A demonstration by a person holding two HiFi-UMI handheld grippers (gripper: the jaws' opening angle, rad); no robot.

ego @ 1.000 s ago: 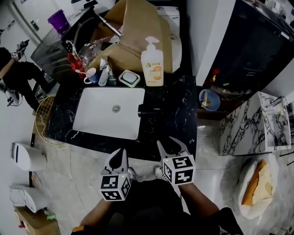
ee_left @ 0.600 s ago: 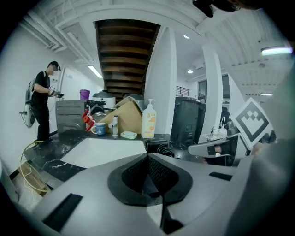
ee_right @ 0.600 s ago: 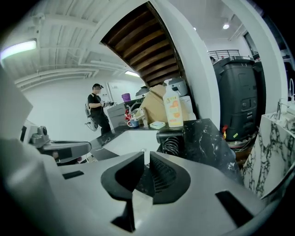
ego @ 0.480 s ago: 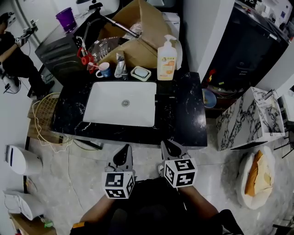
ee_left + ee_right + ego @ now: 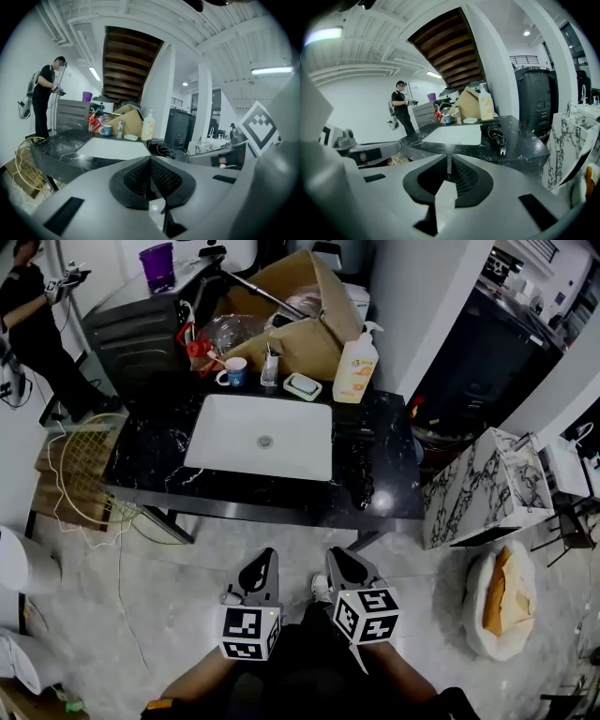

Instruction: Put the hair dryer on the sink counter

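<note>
Black marble table (image 5: 141, 460): carries the white sink (image 5: 262, 435) set into its middle, with clutter along the back edge.
Left gripper (image 5: 266, 559): held low by the person's body, well apart from the table. Fingers are pressed together with nothing in them.
Right gripper (image 5: 335, 559): same deal, just beside the left one. Its fingers have just been closing and they meet on nothing.
Hair dryer (image 5: 360, 457): lying flat on the table just right of the sink, cord bunched up beside it toward the front edge. The plug looks to be on the table too.
Step, imo: the drop-off looks done, so this is the back-off.
Doing it well: take both grippers straight away from the table and keep them clear of the cord so nothing gets dragged. The dryer's spot looks fine, in from the front edge and out of the sink, so no nudging needed.
</note>
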